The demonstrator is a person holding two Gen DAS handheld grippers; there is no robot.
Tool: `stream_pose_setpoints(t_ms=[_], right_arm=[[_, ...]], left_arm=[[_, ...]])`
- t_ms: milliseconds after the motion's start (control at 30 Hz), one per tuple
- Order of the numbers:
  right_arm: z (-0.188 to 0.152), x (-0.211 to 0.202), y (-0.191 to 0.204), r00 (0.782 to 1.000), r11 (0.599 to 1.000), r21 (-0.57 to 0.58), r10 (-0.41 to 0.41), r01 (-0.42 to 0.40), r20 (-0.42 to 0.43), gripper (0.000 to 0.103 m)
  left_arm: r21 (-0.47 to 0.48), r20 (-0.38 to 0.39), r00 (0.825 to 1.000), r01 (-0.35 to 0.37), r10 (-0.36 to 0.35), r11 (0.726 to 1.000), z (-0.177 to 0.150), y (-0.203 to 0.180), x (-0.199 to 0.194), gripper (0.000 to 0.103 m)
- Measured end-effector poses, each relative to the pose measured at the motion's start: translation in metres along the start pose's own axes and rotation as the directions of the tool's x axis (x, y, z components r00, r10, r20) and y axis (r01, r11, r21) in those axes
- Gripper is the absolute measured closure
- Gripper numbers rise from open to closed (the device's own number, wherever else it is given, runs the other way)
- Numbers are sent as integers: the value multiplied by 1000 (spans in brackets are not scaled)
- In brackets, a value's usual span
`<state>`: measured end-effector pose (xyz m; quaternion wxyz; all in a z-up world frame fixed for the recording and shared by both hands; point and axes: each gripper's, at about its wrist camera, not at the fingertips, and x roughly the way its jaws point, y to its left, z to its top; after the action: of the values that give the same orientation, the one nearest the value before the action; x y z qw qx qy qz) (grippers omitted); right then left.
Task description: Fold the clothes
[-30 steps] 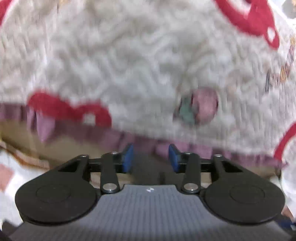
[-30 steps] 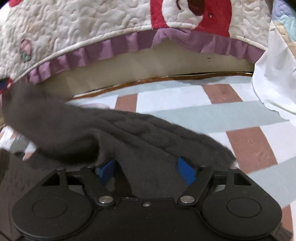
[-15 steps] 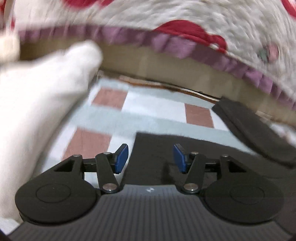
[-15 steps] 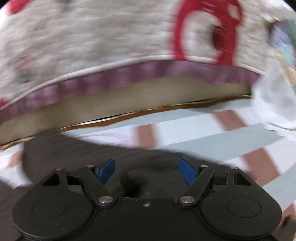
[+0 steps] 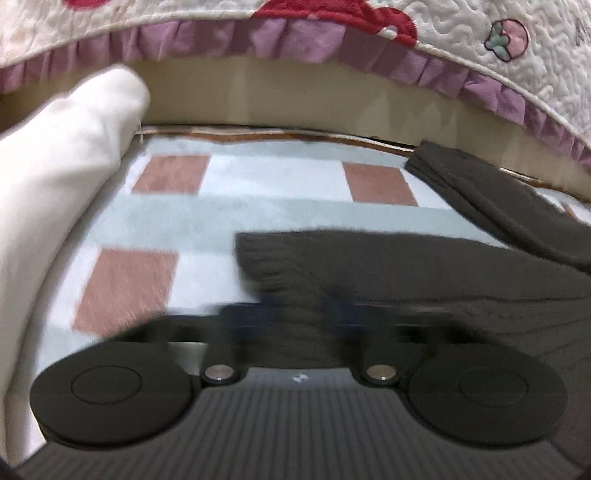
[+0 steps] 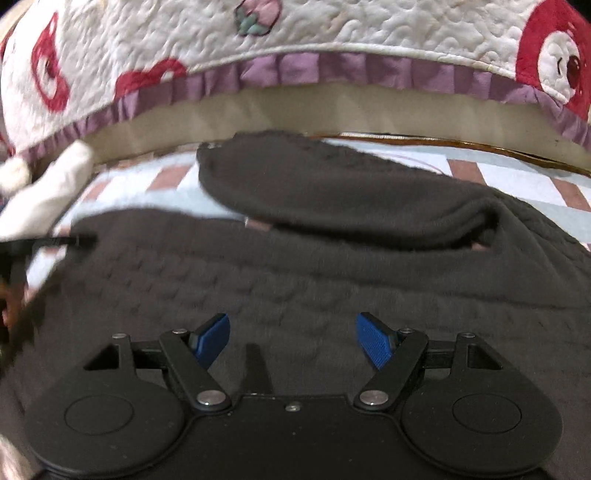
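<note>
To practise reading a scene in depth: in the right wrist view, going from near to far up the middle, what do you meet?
Right gripper, jaws open → dark grey knitted sweater → its folded-over sleeve → checked blanket of pink, white and pale blue squares → cream quilt with purple frill and red bears.

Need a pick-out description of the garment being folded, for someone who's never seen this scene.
Find the checked blanket spread below the quilt with the purple frill. On it lies the dark grey knitted sweater, one sleeve stretched towards the quilt. It is the only dark item; the cloth beside it is white.
</note>
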<state>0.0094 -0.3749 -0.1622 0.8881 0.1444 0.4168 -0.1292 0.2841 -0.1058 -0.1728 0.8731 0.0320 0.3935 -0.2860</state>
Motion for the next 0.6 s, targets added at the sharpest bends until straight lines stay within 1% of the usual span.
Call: stream_pose_setpoints(t_ms=[33, 67, 100, 133, 167, 233, 267, 300, 333, 367, 400, 433, 467, 533, 600], right_arm=[[-4, -2, 4, 1000, 1000, -12, 2, -2, -18, 23], [-9, -4, 7, 999, 1000, -23, 4, -5, -37, 23], [-13, -6, 11, 998, 999, -40, 14, -17, -54, 23], [-19, -6, 15, 997, 998, -55, 25, -29, -74, 23], [-26, -6, 19, 995, 997, -70, 35, -41, -95, 22], [-38, -6, 28, 989, 993, -98, 54, -67, -138, 20], [-44, -6, 32, 990, 991, -120, 39, -55, -135, 20], [-47, -6, 37, 992, 989, -144, 18, -37, -129, 20], [-47, -9, 38, 991, 988, -149, 8, -28, -132, 20], [-46, -12, 39, 990, 988, -152, 0, -21, -138, 21], [-43, -19, 36, 991, 991, -131, 4, -22, -135, 21], [-40, -32, 30, 993, 994, -101, 17, -29, -120, 21], [-38, -45, 24, 994, 997, -70, 30, -37, -103, 21], [-35, -74, 9, 996, 999, -10, 46, -47, -71, 21], [-38, -109, -11, 997, 997, 50, 53, -50, -51, 21]], left_arm=[[-43, 35, 999, 7, -6, 999, 4, 5, -10, 93], [-45, 83, 996, -7, 11, 999, 9, 6, -23, 93], [-29, 137, 990, -32, 36, 999, 13, 6, -36, 93], [-14, 191, 980, -58, 60, 998, 17, 5, -50, 93], [5, 223, 973, -68, 65, 998, 19, 4, -58, 93], [-22, 191, 979, -68, 71, 997, 15, 8, -47, 93], [-43, 167, 983, -68, 74, 997, 13, 10, -40, 86], [-79, 116, 989, -78, 87, 994, 8, 13, -29, 81], [-109, 52, 993, -102, 108, 989, 3, 15, -20, 63], [-131, -12, 991, -131, 130, 983, -2, 17, -11, 58], [-136, -49, 989, -147, 142, 980, -5, 17, -10, 58], [-131, -55, 989, -140, 134, 982, -5, 16, -14, 58], [-124, -39, 992, -120, 116, 985, -3, 13, -23, 57], [-112, 6, 998, -61, 62, 992, 1, 6, -43, 52], [-89, 36, 999, 6, -3, 996, 1, -7, -63, 48]])
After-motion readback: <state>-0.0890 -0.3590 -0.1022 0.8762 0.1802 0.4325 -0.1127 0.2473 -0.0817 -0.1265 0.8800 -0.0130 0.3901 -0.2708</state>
